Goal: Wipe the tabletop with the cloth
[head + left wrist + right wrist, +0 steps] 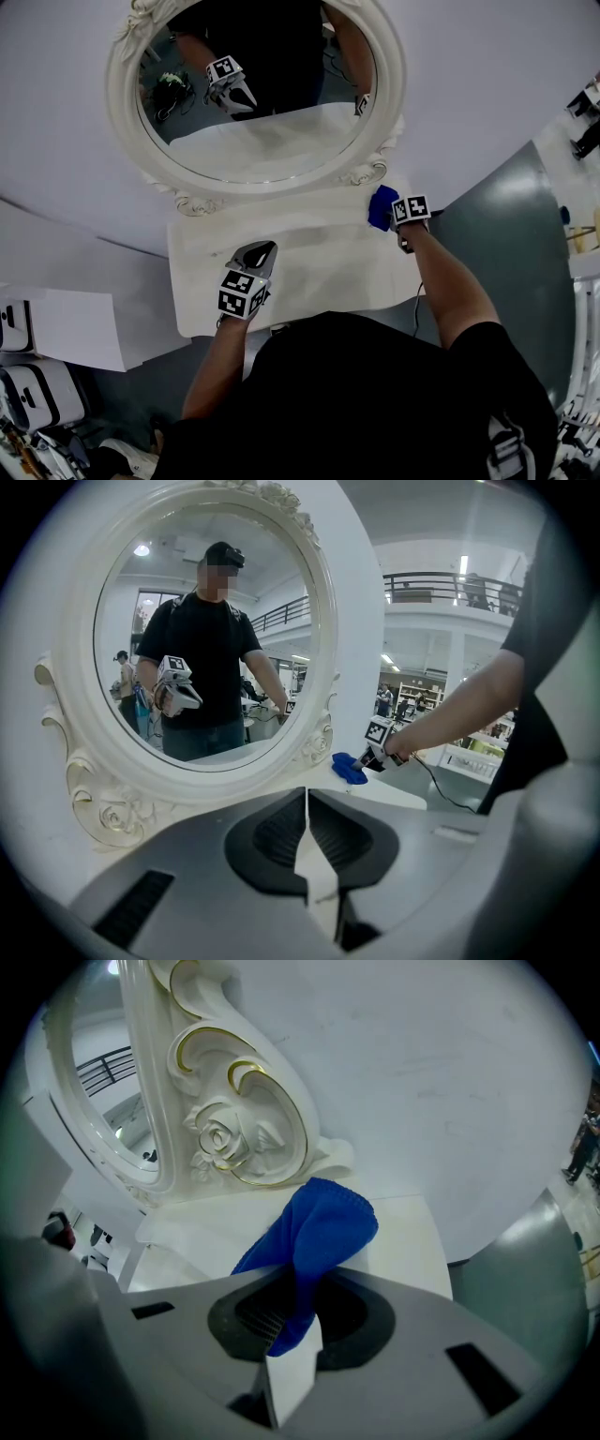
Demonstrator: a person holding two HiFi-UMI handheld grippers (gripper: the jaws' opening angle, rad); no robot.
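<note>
Left gripper (pixel 261 251) hovers over the white tabletop (pixel 319 277) in front of the ornate oval mirror (pixel 253 184). Its jaws are pressed together on nothing, apparently idle and clear of the wiping. At the mirror's lower right, beside its carved foot, the right gripper (pixel 392 217) pinches a bunched blue cloth (pixel 380 204). The cloth's loose end points at the tabletop's back corner, probably to wipe there.

Large showroom-like hall: ornate oval mirror (pixel 211 639) on white dressing table (pixel 309 267); right of mirror, railed mezzanine (pixel 450 585), shop shelving (pixel 401 699), ceiling strip light (pixel 463 566).
</note>
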